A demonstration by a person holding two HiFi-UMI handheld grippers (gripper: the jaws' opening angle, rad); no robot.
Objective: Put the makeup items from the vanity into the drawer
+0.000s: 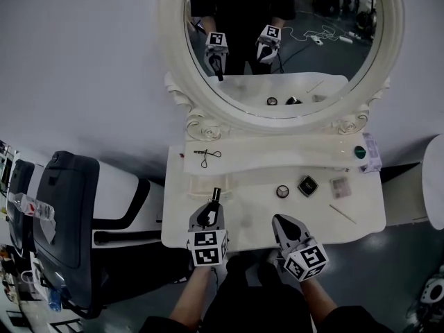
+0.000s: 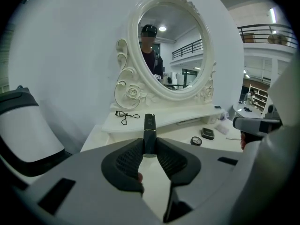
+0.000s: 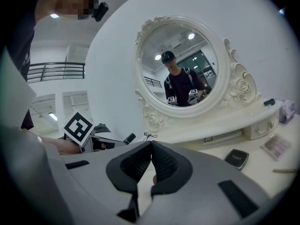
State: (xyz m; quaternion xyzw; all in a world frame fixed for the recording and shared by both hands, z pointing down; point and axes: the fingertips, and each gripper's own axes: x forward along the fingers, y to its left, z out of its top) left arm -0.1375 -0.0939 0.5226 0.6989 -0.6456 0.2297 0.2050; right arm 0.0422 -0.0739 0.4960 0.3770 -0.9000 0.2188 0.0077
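Note:
My left gripper [image 1: 208,218] hovers over the front left of the white vanity top [image 1: 361,217], shut on a dark mascara tube [image 1: 216,195] that sticks out past the jaws. In the left gripper view the tube [image 2: 149,134] stands upright between the pads. My right gripper [image 1: 281,223] is shut and empty near the front edge, its pads [image 3: 161,163] meeting. A round compact [image 1: 282,191], a square black compact [image 1: 308,184] and a small palette [image 1: 339,186] lie on the top. An eyelash curler [image 1: 207,155] rests on the raised shelf.
A large oval mirror [image 1: 277,40] stands behind the shelf. A thin stick [image 1: 342,213] lies at the front right, and a green-capped item [image 1: 360,152] sits on the shelf's right end. A dark office chair [image 1: 69,214] stands to the left. A shallow drawer front [image 3: 220,137] shows under the shelf.

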